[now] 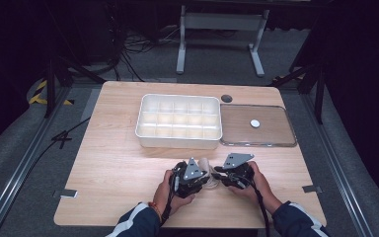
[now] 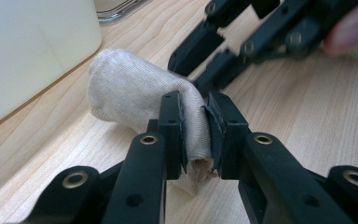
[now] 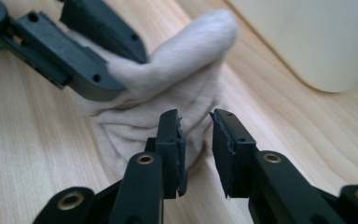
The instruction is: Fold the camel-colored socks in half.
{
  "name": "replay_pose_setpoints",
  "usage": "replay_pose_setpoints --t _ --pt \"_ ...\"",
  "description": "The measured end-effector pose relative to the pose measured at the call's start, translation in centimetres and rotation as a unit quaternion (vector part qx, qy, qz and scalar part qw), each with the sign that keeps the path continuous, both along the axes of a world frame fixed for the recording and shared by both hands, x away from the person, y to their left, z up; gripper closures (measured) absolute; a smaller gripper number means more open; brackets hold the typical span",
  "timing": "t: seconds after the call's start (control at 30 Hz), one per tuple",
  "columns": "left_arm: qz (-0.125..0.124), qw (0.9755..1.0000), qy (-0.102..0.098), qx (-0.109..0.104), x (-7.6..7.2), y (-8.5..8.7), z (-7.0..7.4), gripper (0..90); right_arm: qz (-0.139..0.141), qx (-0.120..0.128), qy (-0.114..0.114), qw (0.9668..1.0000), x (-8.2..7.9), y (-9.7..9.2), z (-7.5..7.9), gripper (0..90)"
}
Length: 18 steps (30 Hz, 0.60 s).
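A beige sock (image 2: 135,95) is seen lying on the wooden table (image 1: 113,163), just in front of a white compartment tray (image 1: 178,121) whose clear lid (image 1: 256,126) rests beside it. The sock's fabric is clamped between the pads of the left gripper (image 2: 196,133). The right gripper (image 3: 196,151) is held with its jaws slightly apart against the sock's other end. No legible writing or brand is visible.

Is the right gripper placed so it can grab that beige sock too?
Probably yes. The right gripper has its jaws slightly apart right at the sock, nothing between; the left gripper is clamped on another part of it.
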<state>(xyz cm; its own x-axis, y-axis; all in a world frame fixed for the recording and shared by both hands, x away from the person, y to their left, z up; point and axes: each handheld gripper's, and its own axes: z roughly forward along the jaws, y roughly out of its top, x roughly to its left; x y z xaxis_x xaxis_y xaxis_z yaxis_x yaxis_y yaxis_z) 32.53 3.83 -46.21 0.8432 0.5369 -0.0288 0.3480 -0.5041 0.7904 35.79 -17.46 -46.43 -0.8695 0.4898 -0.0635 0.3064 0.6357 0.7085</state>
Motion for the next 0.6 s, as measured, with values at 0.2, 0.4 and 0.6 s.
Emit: replay_pose_setpoints --t 0.2,0.4,0.6 --pt "-0.004 1.0000 0.003 -0.005 0.0 -0.2 -0.1 76.4 -0.001 -0.008 0.034 0.9994 0.4 -0.3 -0.5 80.3" --pt "-0.021 0.9997 0.009 -0.007 -0.2 -0.9 -0.6 76.2 0.001 -0.003 0.032 0.9995 0.3 -0.1 -0.6 82.7" --pt "-0.025 0.9996 -0.001 0.010 -0.4 -1.2 -0.9 76.3 -0.003 -0.005 0.027 0.9996 0.5 -0.3 -0.4 75.0"
